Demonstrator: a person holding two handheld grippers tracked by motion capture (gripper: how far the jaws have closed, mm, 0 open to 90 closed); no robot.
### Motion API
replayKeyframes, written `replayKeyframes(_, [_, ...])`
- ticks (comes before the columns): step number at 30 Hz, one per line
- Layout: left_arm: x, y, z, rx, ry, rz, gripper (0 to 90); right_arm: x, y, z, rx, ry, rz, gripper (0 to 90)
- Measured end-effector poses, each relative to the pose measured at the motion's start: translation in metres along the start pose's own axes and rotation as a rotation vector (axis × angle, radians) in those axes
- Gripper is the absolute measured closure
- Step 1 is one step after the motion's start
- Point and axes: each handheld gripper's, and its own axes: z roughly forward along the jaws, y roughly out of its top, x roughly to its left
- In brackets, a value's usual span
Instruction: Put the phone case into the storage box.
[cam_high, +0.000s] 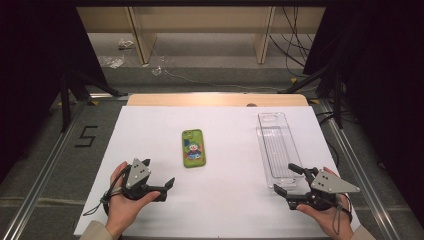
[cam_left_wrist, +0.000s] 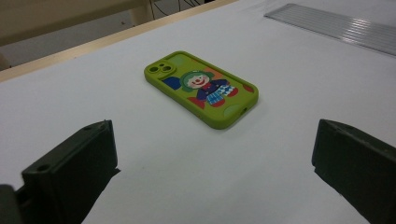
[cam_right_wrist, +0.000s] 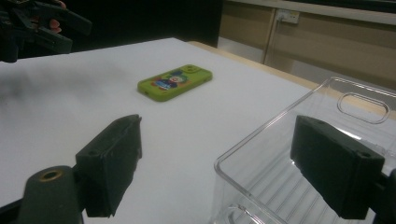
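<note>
A green phone case (cam_high: 193, 148) printed with a clown lies flat, camera end away from me, near the middle of the white table (cam_high: 225, 205). To its right stands a long clear plastic tray (cam_high: 276, 150) with nothing in it. My left gripper (cam_high: 159, 172) rests open at the front left, pointing toward the case (cam_left_wrist: 201, 88), well short of it. At the front right my right gripper (cam_high: 283, 178) is open beside the tray's near end. Its right jaw hangs over the tray's corner (cam_right_wrist: 261, 135), and the case (cam_right_wrist: 175, 82) lies farther off.
A wooden strip (cam_high: 215, 99) borders the table's far edge. Metal rails run along both sides, and a floor mark "5" (cam_high: 86, 136) sits at the left. My left gripper (cam_right_wrist: 77, 35) appears far off in the right gripper view. The tray (cam_left_wrist: 336, 23) shows at the upper right.
</note>
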Motion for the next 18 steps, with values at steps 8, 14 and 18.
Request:
replayKeyframes(8, [-0.0003, 0.0014, -0.0015, -0.016, 0.003, -0.001, 0.0, 0.0004, 0.0004, -0.0001, -0.002, 0.002, -0.003, 17.7])
replayKeyframes(14, [-0.0005, 0.0028, -0.0018, -0.025, 0.008, 0.008, 0.0, 0.0004, 0.0006, -0.0001, -0.006, 0.004, -0.007, 18.1])
replayKeyframes(18, [-0.0015, 0.0043, -0.0011, -0.025, 0.011, 0.016, 0.0, 0.0002, 0.0009, -0.0003, -0.009, -0.001, -0.008, 18.9])
